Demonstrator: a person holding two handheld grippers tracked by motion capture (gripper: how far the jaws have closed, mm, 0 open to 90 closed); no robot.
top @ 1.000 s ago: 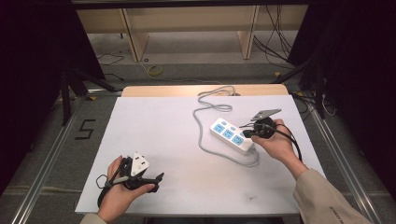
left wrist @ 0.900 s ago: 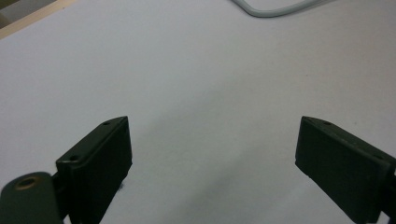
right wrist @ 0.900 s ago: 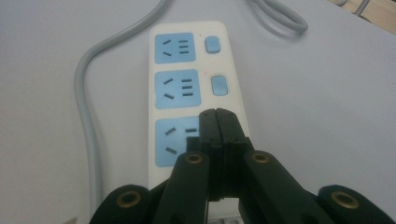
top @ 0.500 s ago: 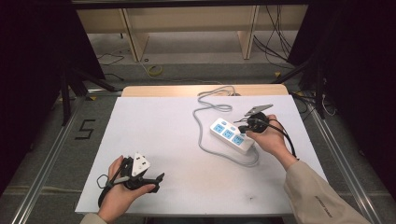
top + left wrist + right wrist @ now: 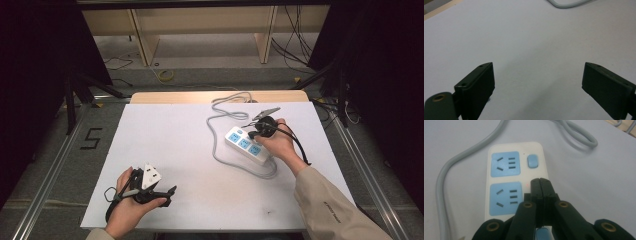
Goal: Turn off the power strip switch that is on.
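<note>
A white power strip with blue sockets lies right of the table's middle, and its grey cable loops off to the left and back. My right gripper is shut with nothing in it. In the right gripper view its tips hover over the strip, just short of the blue switch at the strip's end. My left gripper rests near the table's front left and stands wide open, with bare tabletop between its fingers.
The white table top has a wooden strip along its far edge. A bend of the grey cable shows far ahead in the left gripper view. Dark stands and loose floor cables surround the table.
My right gripper has moved left from beside the strip to over its switch end, staying shut. The left gripper has not moved.
</note>
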